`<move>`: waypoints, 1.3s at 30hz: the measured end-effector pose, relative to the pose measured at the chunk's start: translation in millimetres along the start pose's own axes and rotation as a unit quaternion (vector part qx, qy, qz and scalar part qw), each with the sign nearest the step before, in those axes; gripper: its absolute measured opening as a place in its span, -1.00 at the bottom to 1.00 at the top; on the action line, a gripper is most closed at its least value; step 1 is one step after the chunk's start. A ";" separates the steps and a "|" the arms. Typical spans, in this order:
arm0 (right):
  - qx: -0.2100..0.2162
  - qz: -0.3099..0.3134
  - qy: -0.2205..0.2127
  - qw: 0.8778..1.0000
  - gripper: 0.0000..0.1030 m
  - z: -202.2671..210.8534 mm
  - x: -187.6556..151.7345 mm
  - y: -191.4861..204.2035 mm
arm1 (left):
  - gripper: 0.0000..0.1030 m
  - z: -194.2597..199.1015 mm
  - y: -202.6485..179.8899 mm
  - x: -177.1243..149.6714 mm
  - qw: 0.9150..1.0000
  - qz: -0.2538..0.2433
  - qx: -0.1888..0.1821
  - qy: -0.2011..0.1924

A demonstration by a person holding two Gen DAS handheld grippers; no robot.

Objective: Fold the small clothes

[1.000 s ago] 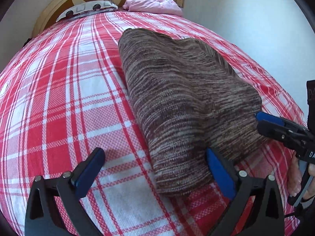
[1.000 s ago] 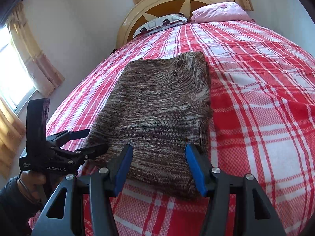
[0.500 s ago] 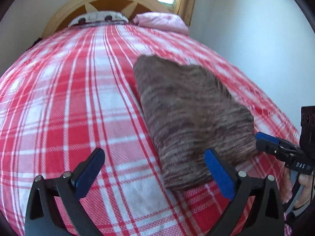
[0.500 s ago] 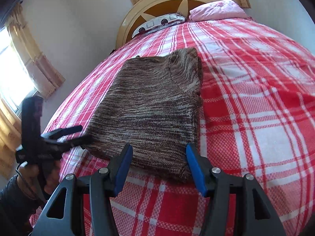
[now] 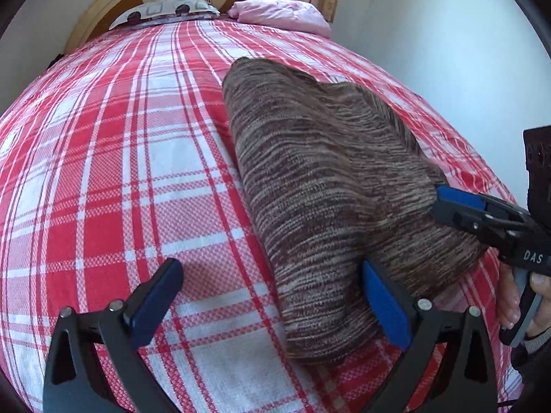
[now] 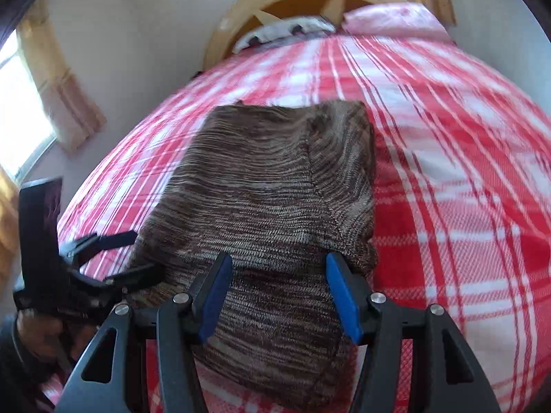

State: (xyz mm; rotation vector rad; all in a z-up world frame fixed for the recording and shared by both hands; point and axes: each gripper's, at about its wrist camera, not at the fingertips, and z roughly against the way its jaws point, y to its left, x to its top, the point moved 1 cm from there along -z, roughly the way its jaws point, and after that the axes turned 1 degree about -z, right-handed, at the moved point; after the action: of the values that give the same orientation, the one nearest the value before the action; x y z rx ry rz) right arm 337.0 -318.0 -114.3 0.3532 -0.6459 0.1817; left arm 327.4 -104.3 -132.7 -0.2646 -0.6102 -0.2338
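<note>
The brown sweater (image 6: 272,213) lies mid-frame on the plaid bed (image 5: 103,172). The right gripper (image 6: 275,296) has moved forward over its near hem, jaws wide, empty; the left gripper (image 5: 272,304) is likewise open, ready to fold.

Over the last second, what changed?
The right gripper advanced over the near edge of the folded brown marled knit sweater, jaws open astride it; the left gripper pulled back, then returned, also open. Neither grasped it. The sweater stayed folded on the red-and-white plaid bedspread.
</note>
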 end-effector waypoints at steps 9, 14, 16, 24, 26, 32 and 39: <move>0.048 -0.096 -0.044 0.993 0.12 1.7 58.0 -61.1 | 0.82 -8.6 -15.1 8.4 0.999 -0.009 -0.044 0.007; 0.077 -0.198 -0.002 0.977 0.12 -51.0 88.1 -106.1 | 0.81 -12.6 -5.7 12.7 0.998 0.008 -0.067 0.005; 0.077 -0.208 0.005 0.975 0.12 -65.0 91.4 -110.4 | 0.81 -13.9 -4.9 13.6 0.998 0.007 -0.068 0.005; 0.117 -0.198 0.023 0.973 0.03 -94.9 103.4 -105.8 | 0.79 -18.1 -4.4 16.7 0.997 0.002 -0.080 0.001; 0.126 -0.188 0.037 0.973 -0.08 -103.1 106.4 -105.3 | 0.64 -14.2 -3.4 13.7 0.996 0.006 -0.084 -0.004; 0.124 -0.170 0.032 0.977 -0.47 -105.2 104.6 -98.0 | -0.05 -11.0 -4.2 10.0 0.996 0.001 -0.093 -0.005; 0.138 -0.163 -0.015 0.977 -0.55 -76.4 103.3 -81.1 | -0.50 10.5 -4.3 9.0 0.996 0.003 -0.088 -0.019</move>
State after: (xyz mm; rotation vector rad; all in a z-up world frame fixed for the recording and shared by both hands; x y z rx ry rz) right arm 482.7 -358.5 -128.7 0.7236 -0.5833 -0.0497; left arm 327.7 -106.4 -118.4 -0.4420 -0.6266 -0.2783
